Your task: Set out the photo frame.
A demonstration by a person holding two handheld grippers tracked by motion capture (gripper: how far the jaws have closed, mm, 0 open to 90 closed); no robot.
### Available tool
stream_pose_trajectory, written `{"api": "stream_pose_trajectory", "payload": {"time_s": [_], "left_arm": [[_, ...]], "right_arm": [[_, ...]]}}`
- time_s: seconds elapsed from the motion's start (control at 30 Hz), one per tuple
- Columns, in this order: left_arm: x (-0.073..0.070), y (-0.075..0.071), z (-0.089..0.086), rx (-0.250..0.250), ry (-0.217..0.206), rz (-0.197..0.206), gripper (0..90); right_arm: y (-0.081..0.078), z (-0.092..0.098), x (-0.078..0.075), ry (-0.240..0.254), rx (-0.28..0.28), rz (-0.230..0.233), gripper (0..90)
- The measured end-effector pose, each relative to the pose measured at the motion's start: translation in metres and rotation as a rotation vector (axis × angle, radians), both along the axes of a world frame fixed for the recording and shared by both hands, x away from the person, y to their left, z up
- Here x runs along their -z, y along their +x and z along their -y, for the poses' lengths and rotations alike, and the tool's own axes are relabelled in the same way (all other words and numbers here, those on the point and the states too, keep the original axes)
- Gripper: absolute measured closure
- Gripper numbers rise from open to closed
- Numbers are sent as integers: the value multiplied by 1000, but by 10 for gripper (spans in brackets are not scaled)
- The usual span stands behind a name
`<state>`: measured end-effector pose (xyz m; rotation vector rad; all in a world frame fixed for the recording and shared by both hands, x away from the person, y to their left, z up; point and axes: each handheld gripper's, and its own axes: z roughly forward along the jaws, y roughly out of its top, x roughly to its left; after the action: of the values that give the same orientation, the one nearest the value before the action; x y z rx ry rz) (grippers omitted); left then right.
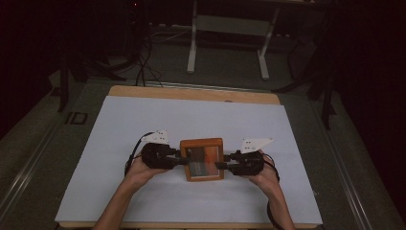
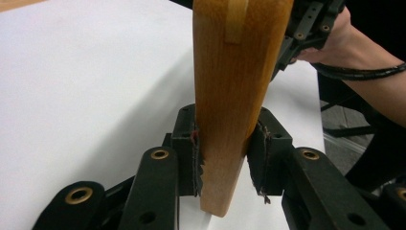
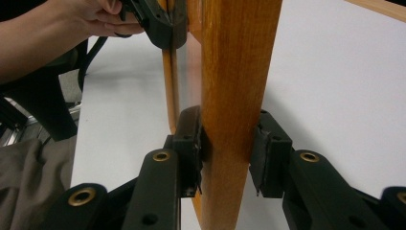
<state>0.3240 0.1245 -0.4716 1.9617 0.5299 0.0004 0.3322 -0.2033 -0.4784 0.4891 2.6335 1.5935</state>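
a: where is the wooden picture frame [image 1: 201, 159] right now?

b: near the person's edge of the white sheet [image 1: 143, 124] that covers the table [image 1: 191, 93], between the two hands. its glass shows a dim reddish reflection.

a: what are the tongs doing?

b: the left gripper [image 1: 178, 158] is clenched on the frame's left side bar; in the left gripper view both pads press the wood [image 2: 229, 120]. the right gripper [image 1: 225, 165] grasps the opposite side bar the same way, its pads tight on the wood [image 3: 233, 110].

a: is the frame lying flat?

b: i cannot tell whether it rests on the sheet or is held just above it.

a: and the hands?

b: the left hand [image 1: 139, 170] and right hand [image 1: 265, 175] hold the gripper bodies, cables trailing back.
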Motion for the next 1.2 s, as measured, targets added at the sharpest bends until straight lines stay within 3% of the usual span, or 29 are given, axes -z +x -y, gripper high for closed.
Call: {"api": "stream_pose_trajectory", "payload": {"time_s": [0.37, 0.83, 1.2], "left_arm": [[0, 5, -12, -75, -15, -6, 665], [10, 12, -21, -149, -24, -17, 643], [16, 17, -24, -167, -44, -37, 636]], "right_arm": [[9, -17, 12, 10, 41, -60, 657], [15, -33, 24, -24, 86, -80, 653], [18, -35, 27, -2, 99, -89, 654]]}}
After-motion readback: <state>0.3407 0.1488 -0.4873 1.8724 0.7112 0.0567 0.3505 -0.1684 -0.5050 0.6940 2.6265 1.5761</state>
